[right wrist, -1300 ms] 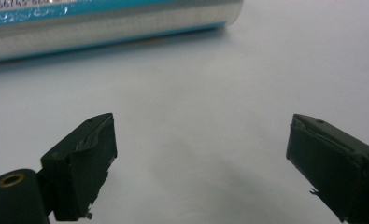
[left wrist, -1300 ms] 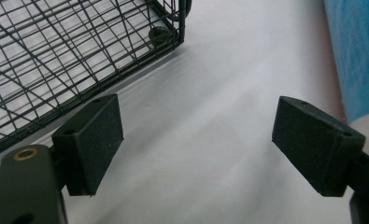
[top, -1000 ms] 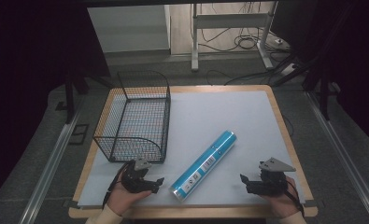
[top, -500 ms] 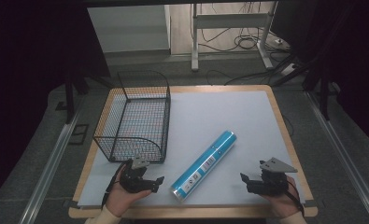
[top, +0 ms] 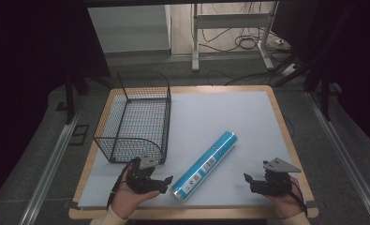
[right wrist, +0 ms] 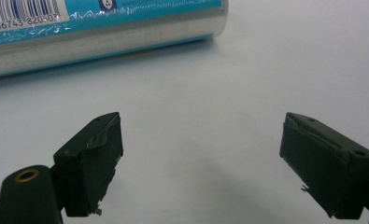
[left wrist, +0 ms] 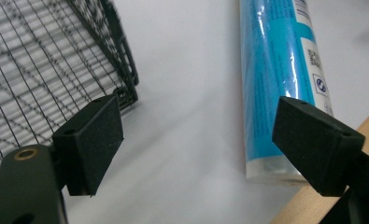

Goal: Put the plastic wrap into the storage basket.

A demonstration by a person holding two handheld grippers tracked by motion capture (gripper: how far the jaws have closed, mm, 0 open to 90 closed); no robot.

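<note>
A blue tube [top: 205,166] with a white label lies slantwise on the white mat, its near end toward the front edge. My left gripper [top: 166,180] is held just left of that near end, jaws open and empty. In the left gripper view the tube [left wrist: 278,79] runs up the right side, beside the right pad [left wrist: 313,142]. My right gripper [top: 246,180] rests open on the mat to the right of the tube. In the right gripper view the tube [right wrist: 98,32] lies across the top, beyond my empty jaws.
A black wire basket [top: 136,119] stands on the left part of the mat, its near corner close to my left gripper; its mesh [left wrist: 42,74] shows in the left gripper view. The wooden table edge [top: 192,214] runs along the front.
My left gripper has risen a little off the mat and edged toward the tube's near end. The right gripper and the tube have stayed put.
</note>
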